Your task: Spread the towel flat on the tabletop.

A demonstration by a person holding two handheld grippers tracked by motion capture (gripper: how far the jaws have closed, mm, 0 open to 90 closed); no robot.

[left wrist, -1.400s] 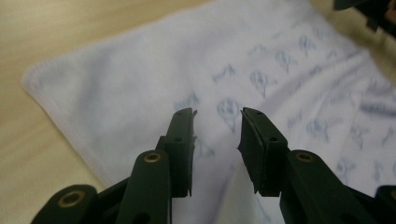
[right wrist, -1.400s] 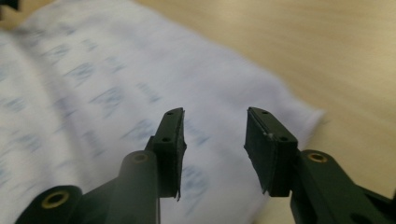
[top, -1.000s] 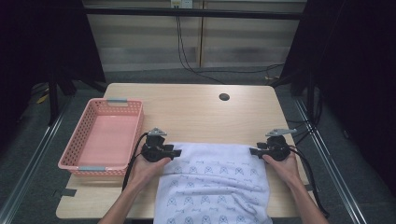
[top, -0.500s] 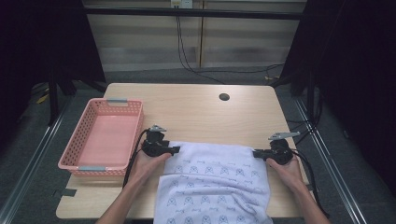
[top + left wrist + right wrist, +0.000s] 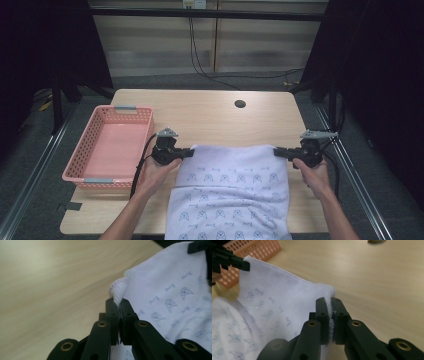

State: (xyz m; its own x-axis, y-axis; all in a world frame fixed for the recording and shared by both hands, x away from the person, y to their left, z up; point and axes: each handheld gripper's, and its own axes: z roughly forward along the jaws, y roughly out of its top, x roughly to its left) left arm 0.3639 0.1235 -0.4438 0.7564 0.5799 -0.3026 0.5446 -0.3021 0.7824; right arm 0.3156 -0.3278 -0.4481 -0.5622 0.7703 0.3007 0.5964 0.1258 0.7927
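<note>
A white towel with a small grey print lies spread on the wooden table and hangs over its near edge. My left gripper is shut on the towel's far left corner. At the far right corner my right gripper is shut on the cloth too. The far edge of the towel runs taut between the two grippers. In the left gripper view the right gripper's jaw tip shows at the top right, and in the right gripper view the left gripper shows at the top left.
A pink plastic basket stands at the table's left side, close to my left hand. A dark round hole sits in the tabletop toward the back. Bare wood lies beyond the towel's far edge.
Both grippers have drawn apart, the right one outward toward the table's right edge, pulling the towel's far edge wider and flatter.
</note>
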